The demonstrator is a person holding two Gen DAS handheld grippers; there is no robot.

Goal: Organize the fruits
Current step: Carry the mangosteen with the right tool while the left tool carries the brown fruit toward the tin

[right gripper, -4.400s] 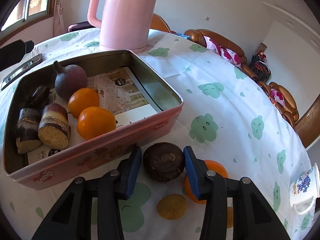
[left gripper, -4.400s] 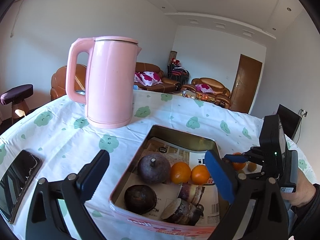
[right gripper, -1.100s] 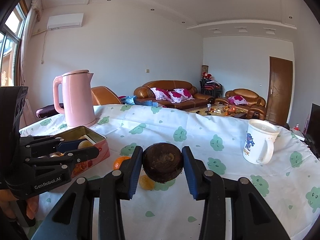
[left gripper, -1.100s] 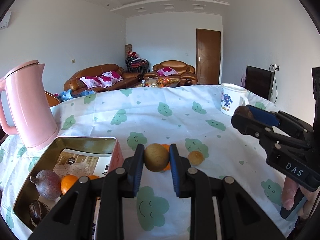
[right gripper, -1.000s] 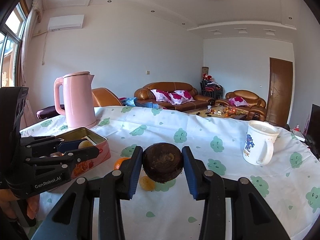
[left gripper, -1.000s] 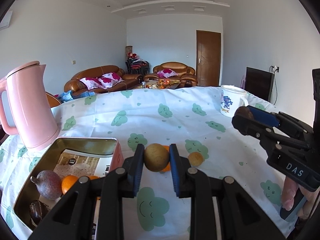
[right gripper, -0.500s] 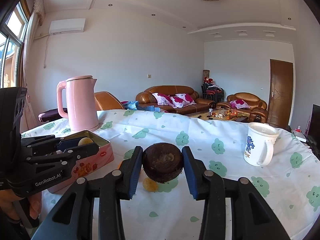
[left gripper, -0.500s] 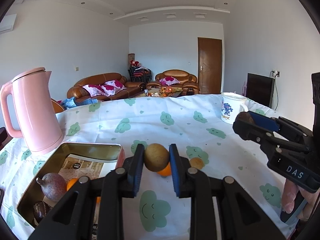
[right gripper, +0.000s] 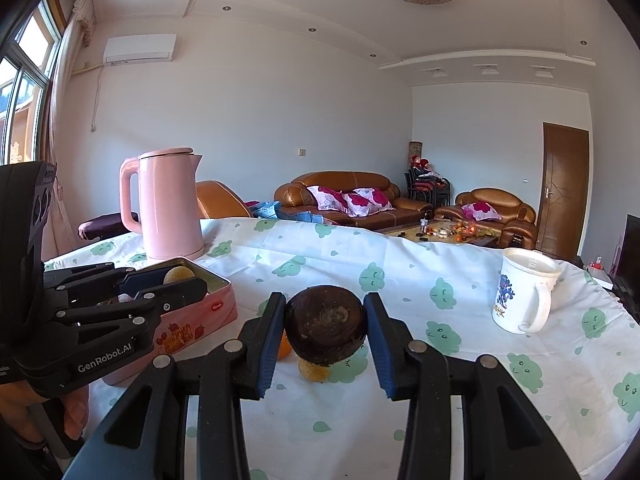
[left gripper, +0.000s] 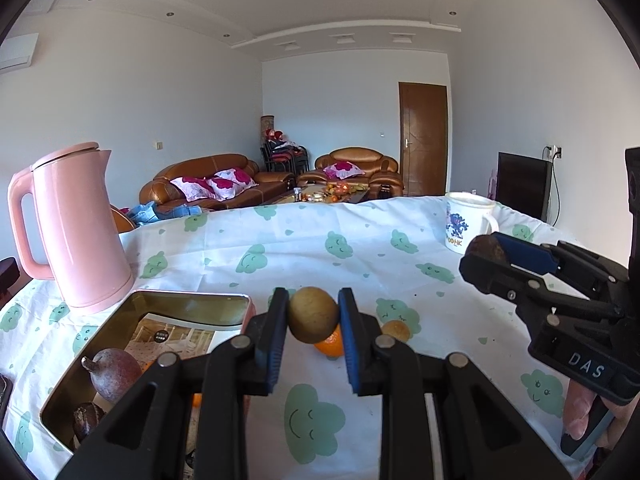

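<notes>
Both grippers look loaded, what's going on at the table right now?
A person is sorting fruit into the pink tin. The left gripper is shut on a small tan round fruit, held above the cloth beside the tin. The right gripper is shut on a dark brown round fruit, also held in the air. An orange and a small yellowish fruit lie on the tablecloth.

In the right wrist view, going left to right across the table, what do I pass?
left gripper → pink kettle → pink tin → dark round fruit in the right gripper → white mug
</notes>
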